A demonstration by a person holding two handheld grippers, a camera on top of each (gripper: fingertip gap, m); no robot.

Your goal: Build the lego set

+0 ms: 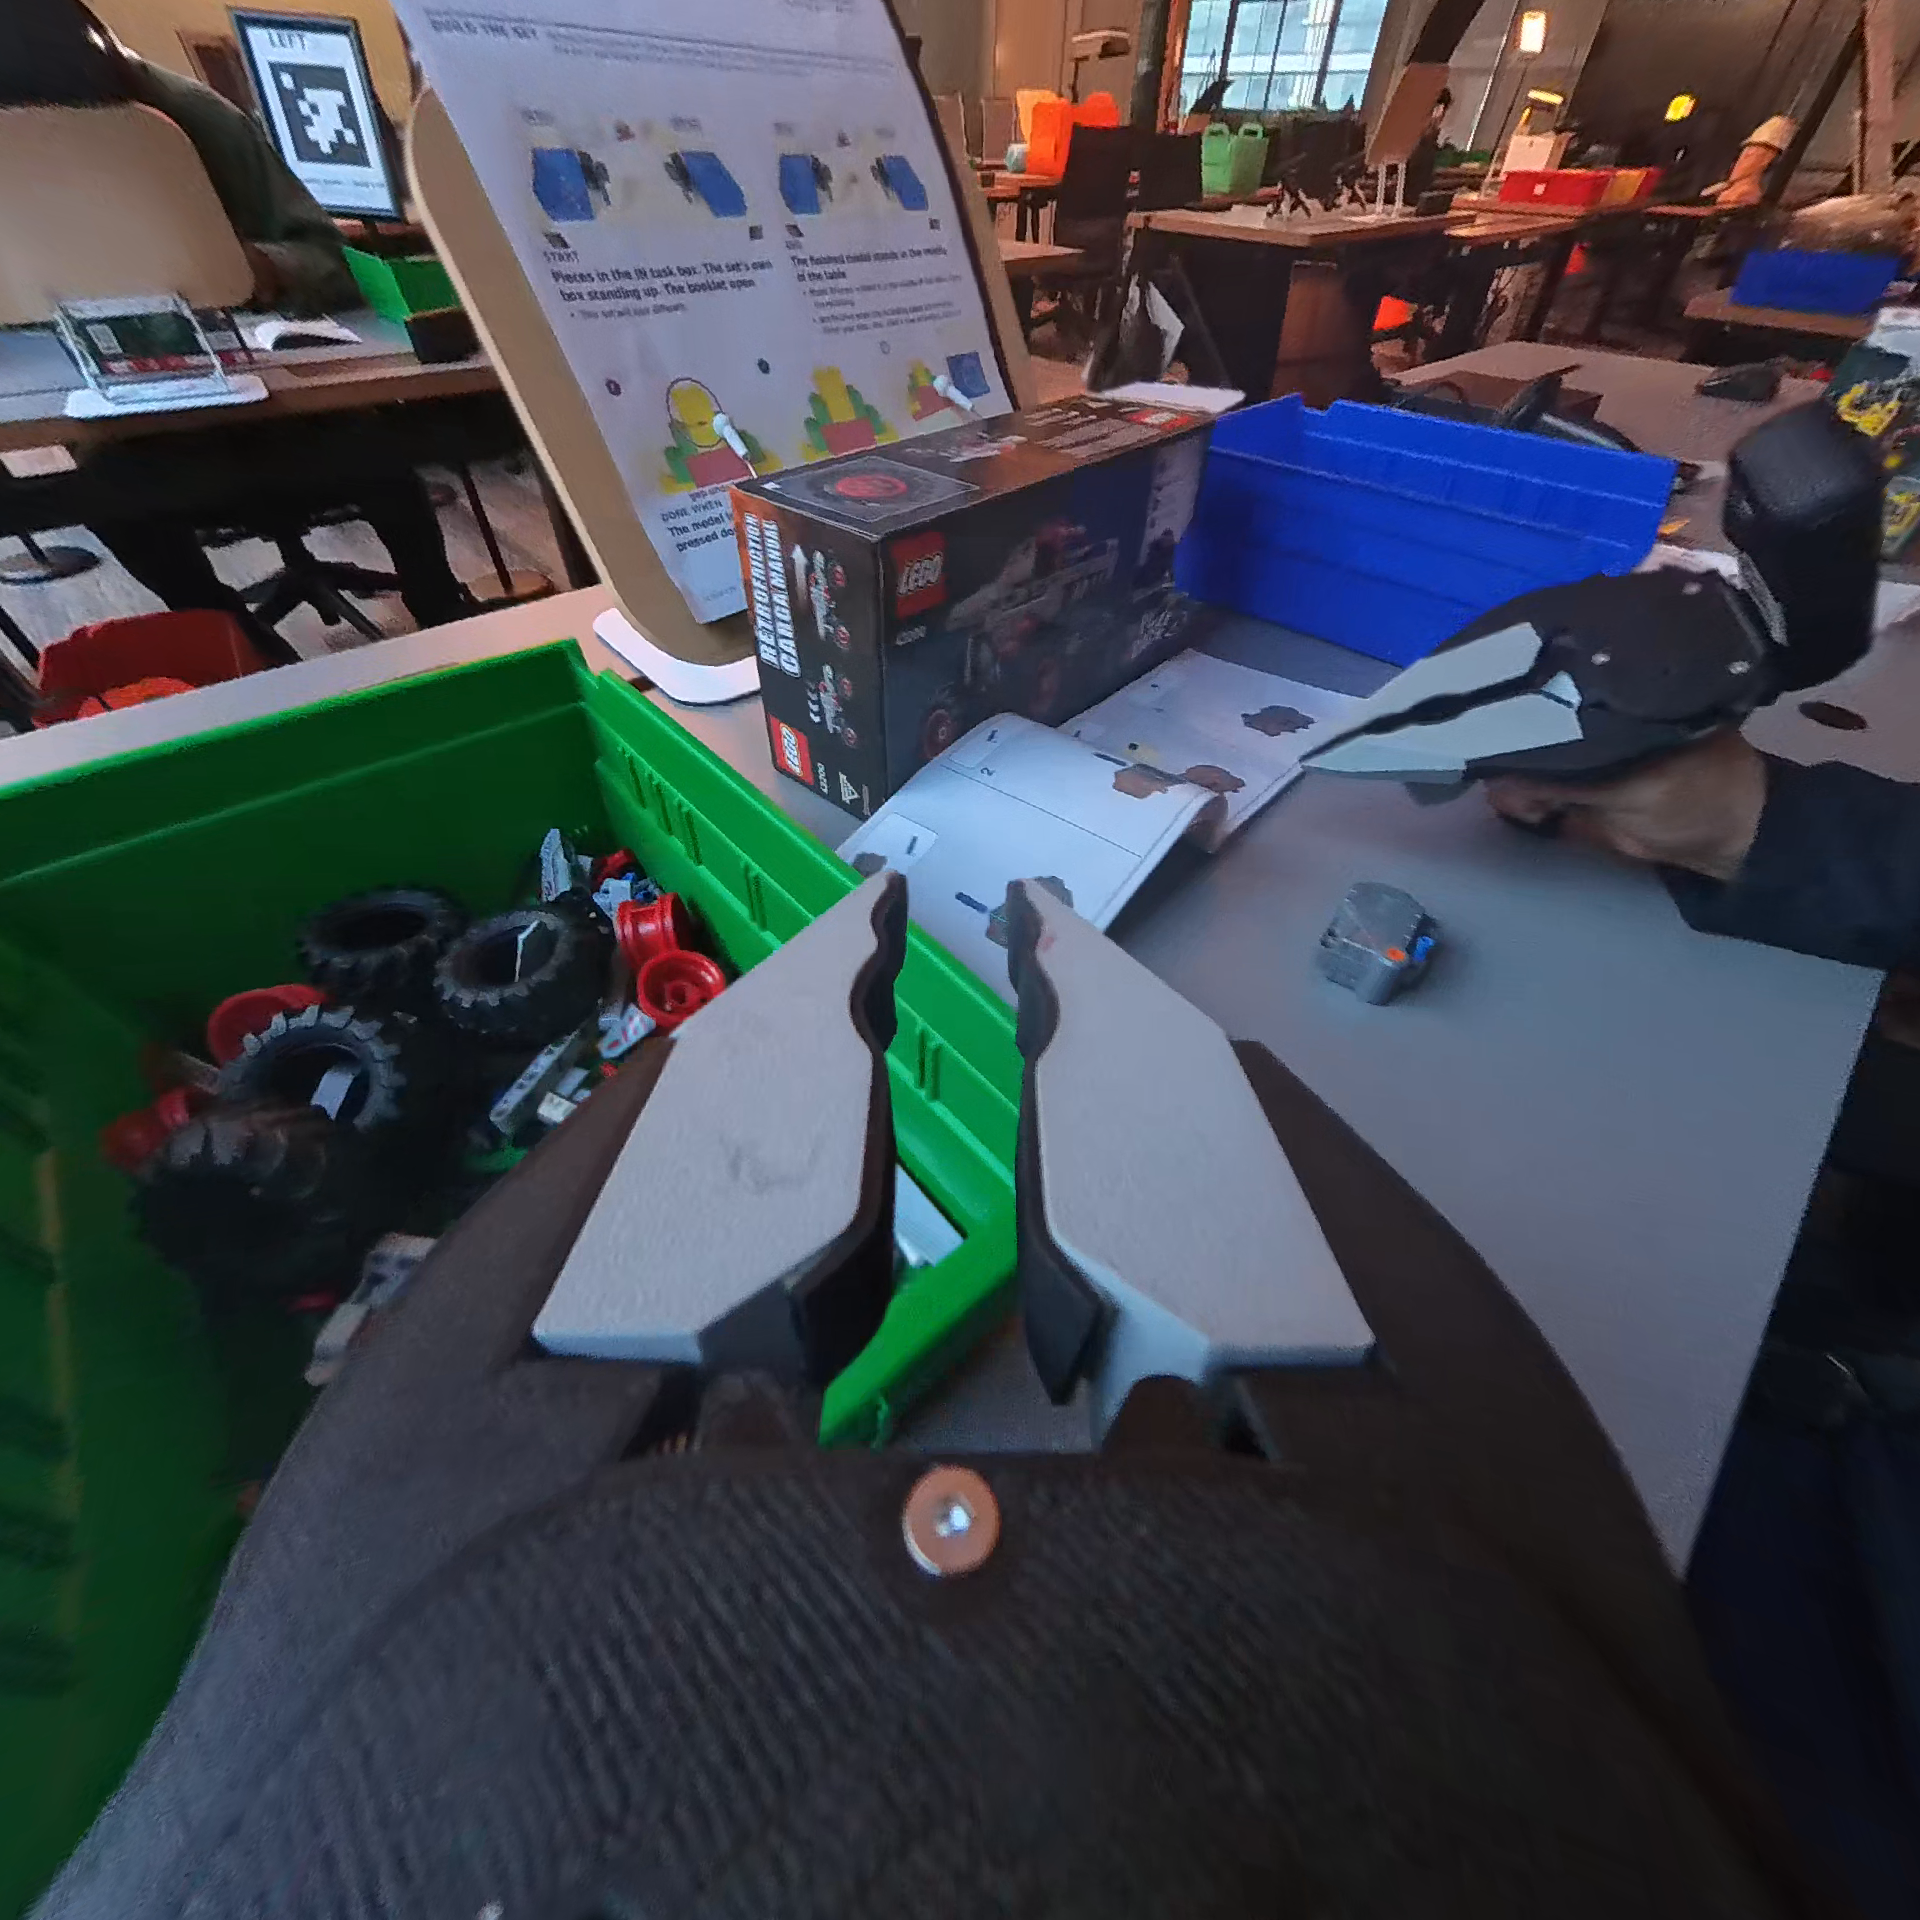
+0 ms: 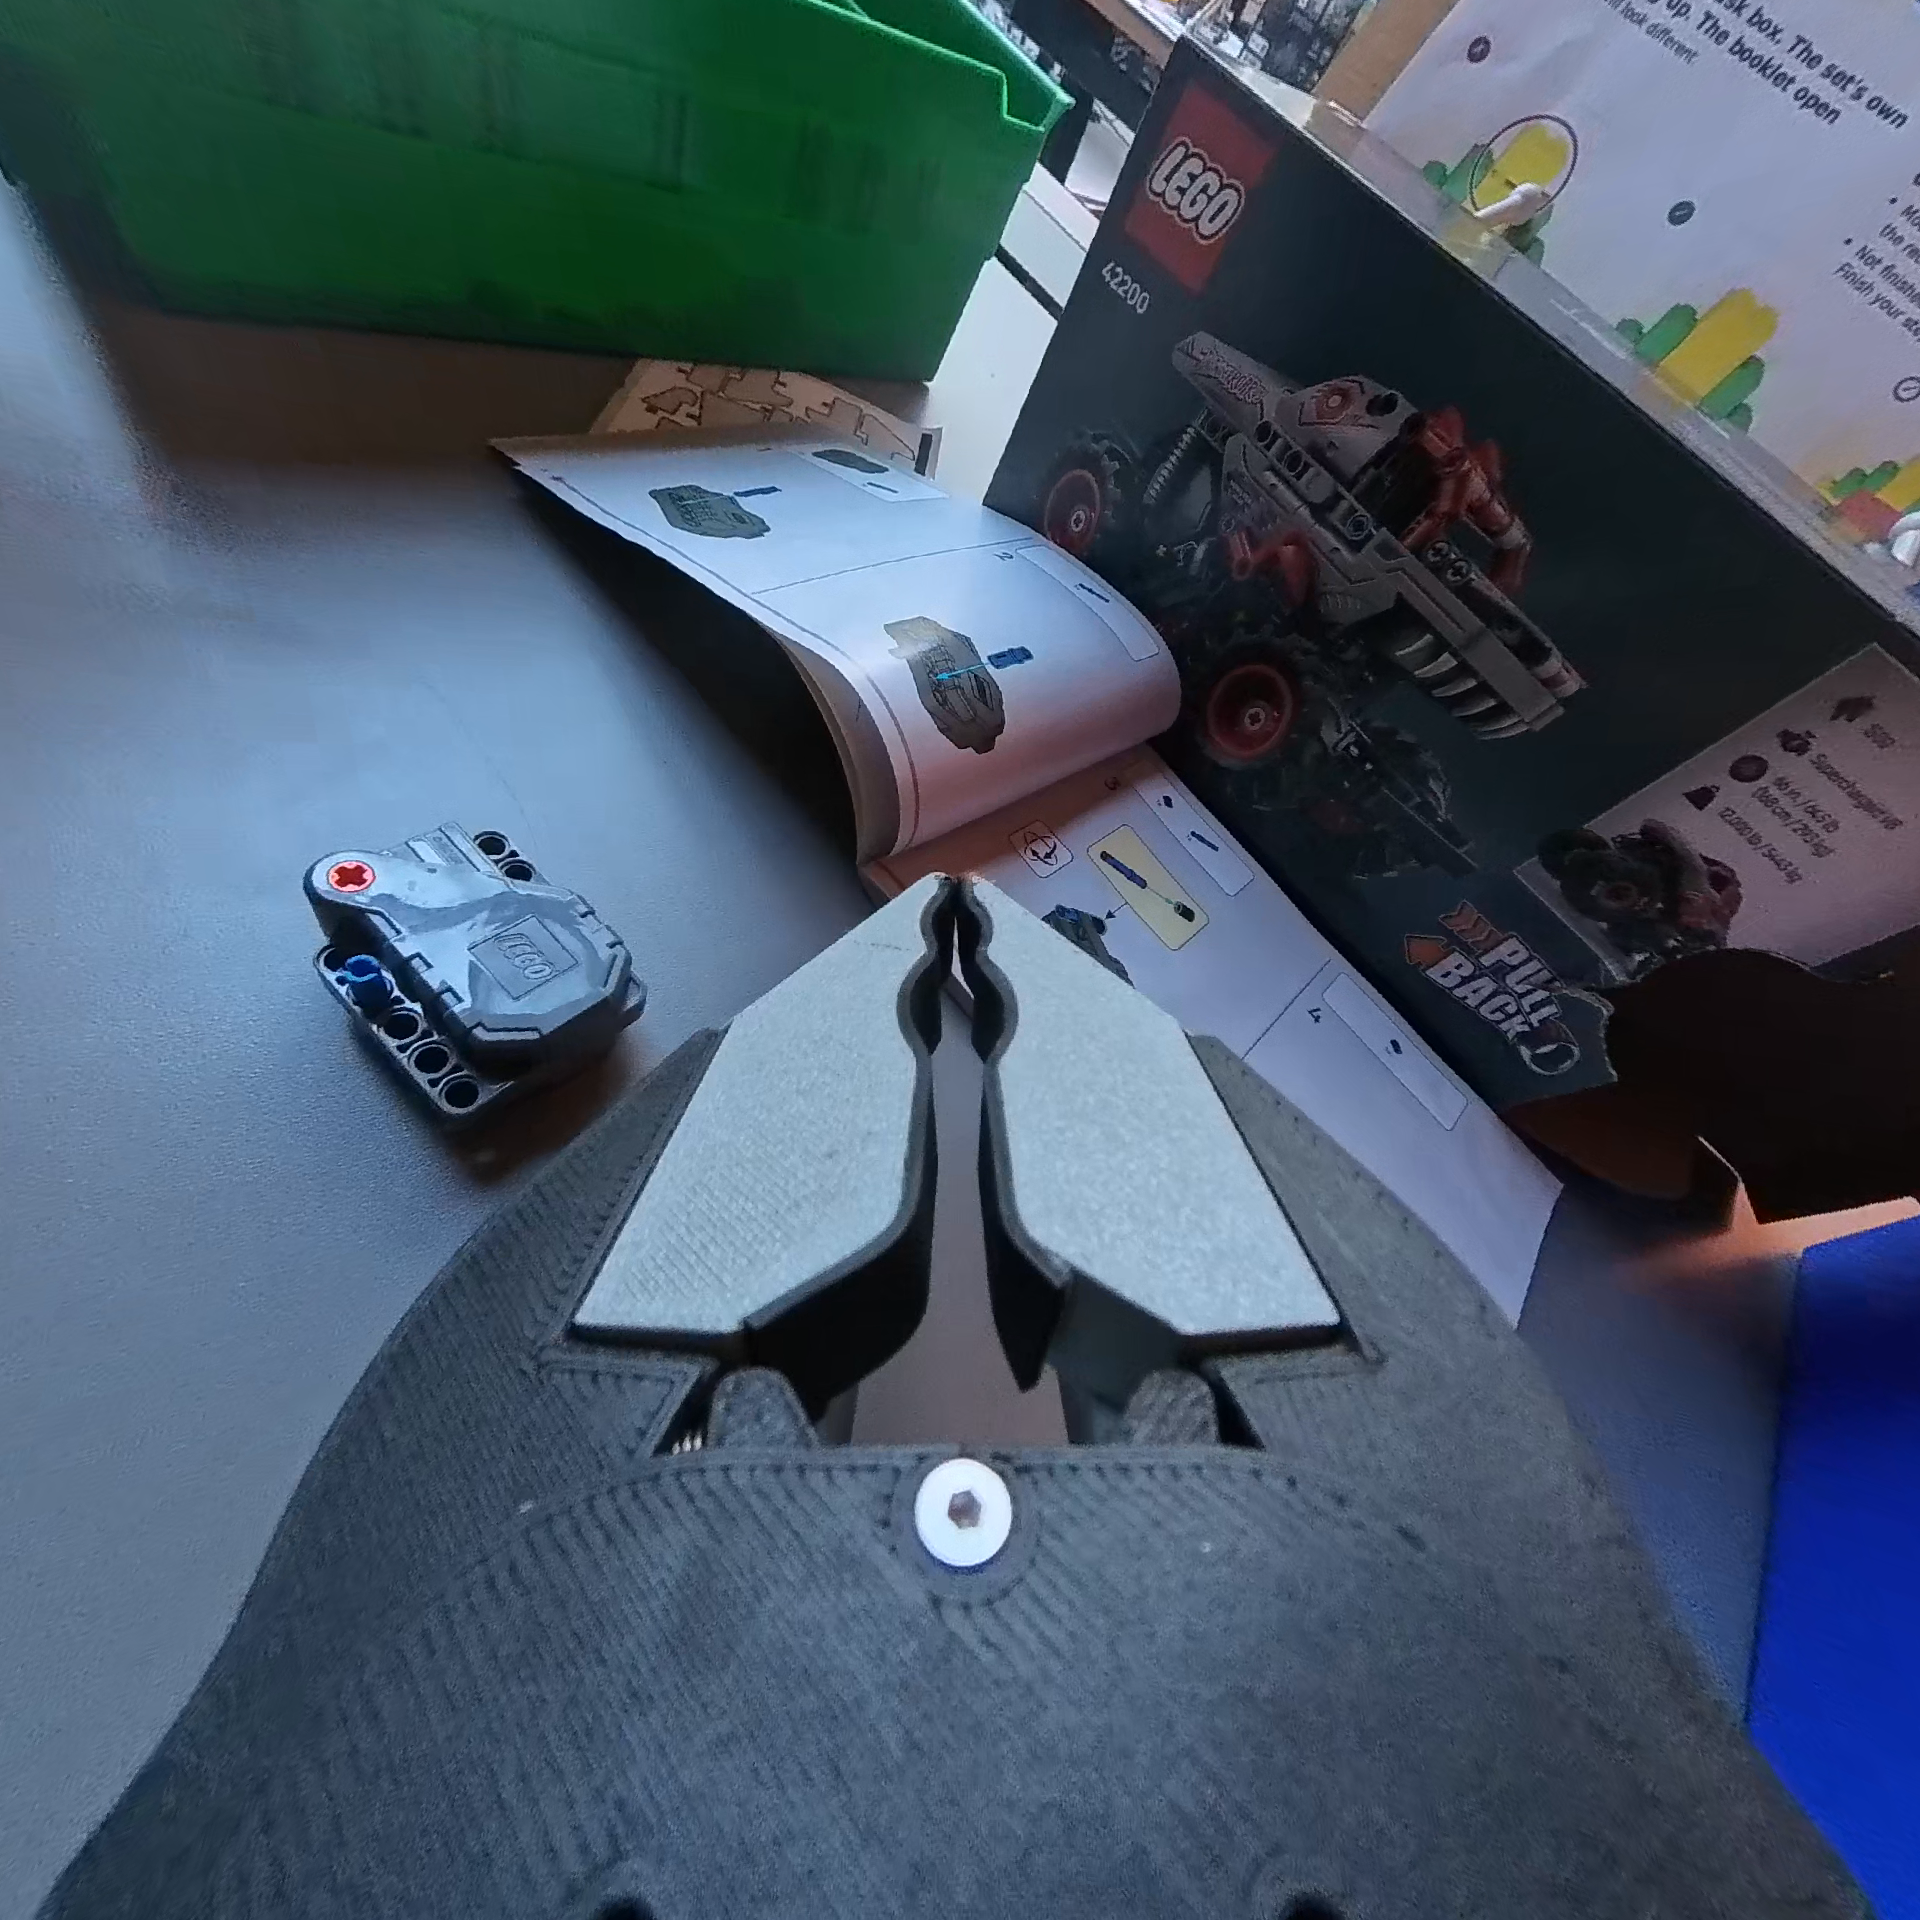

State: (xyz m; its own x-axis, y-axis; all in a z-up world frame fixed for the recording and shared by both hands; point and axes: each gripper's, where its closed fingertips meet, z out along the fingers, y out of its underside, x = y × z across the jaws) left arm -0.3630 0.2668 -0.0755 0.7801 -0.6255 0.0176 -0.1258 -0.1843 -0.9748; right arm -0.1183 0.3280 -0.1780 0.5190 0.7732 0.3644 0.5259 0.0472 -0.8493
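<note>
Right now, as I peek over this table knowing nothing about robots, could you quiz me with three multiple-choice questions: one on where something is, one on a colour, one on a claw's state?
1. Where are the loose tyres?
A. green bin
B. blue bin
C. on the booklet

2. What colour are the wheel hubs among them?
A. yellow
B. red
C. white

3. How is the right claw?
A. gripping the motor block
B. wide open
C. shut on nothing

Answers:
A, the tyres lie inside the green bin.
B, the hubs are red.
C, the right claw has its tips together, and the motor block lies apart on the table.
</note>
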